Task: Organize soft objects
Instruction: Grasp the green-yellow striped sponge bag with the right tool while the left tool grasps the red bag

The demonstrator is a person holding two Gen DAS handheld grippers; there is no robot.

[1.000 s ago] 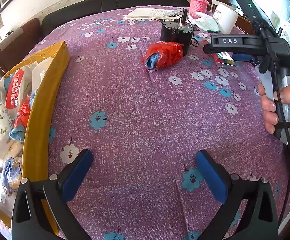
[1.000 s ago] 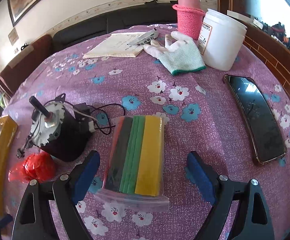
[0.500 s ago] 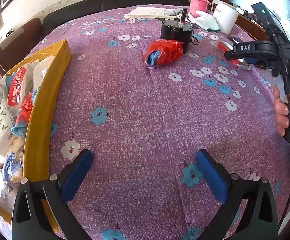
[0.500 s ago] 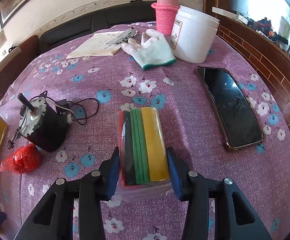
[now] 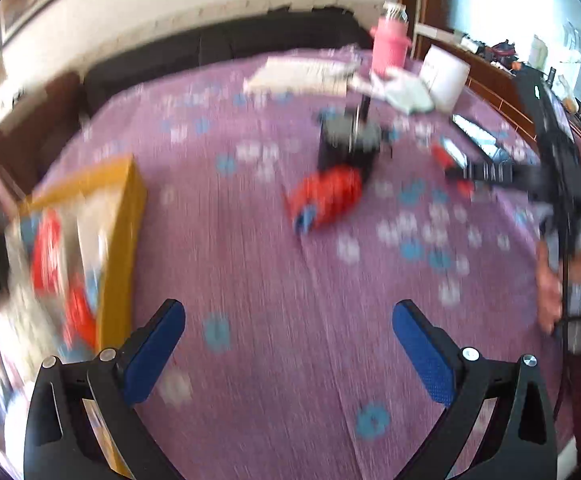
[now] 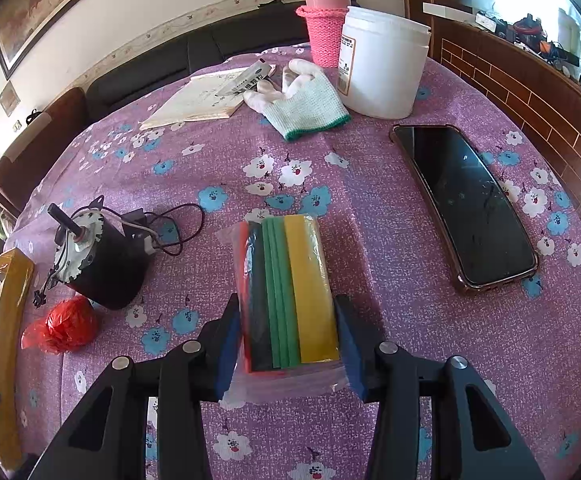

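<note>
right gripper (image 6: 286, 340) now clamped on the clear bag of coloured foam strips (image 6: 288, 292), blue pads pressed against both long sides at the near end; jaws wide apart a second ago with the bag lying loose between them, then closing in, so grasp made. bag apparently still resting on the purple flowered tablecloth (image 6: 390, 240), not yet lifted as far as can be told.

left gripper (image 5: 288, 354) spread wide, nothing between the pads, hanging over bare cloth; view badly blurred and more of the room visible than a moment ago, so likely rising and swinging.

going largest to smallest around the bag: yellow-rimmed box (image 5: 120, 240) at the left table edge, already holding packets and soft bundles; white tub (image 6: 382, 64) and pink flask (image 6: 324, 16) at the far side; dark phone (image 6: 466, 204) to the right, well apart; black motor (image 6: 102, 260) with its wire to the left; knitted glove (image 6: 306, 100) beyond; red plastic bundle (image 6: 64, 324) just beside the motor.

judged meaning: pick-up step secured, carry to the box next; red bundle and glove probably left to sort. slippery bag film a possible risk of slipping.
</note>
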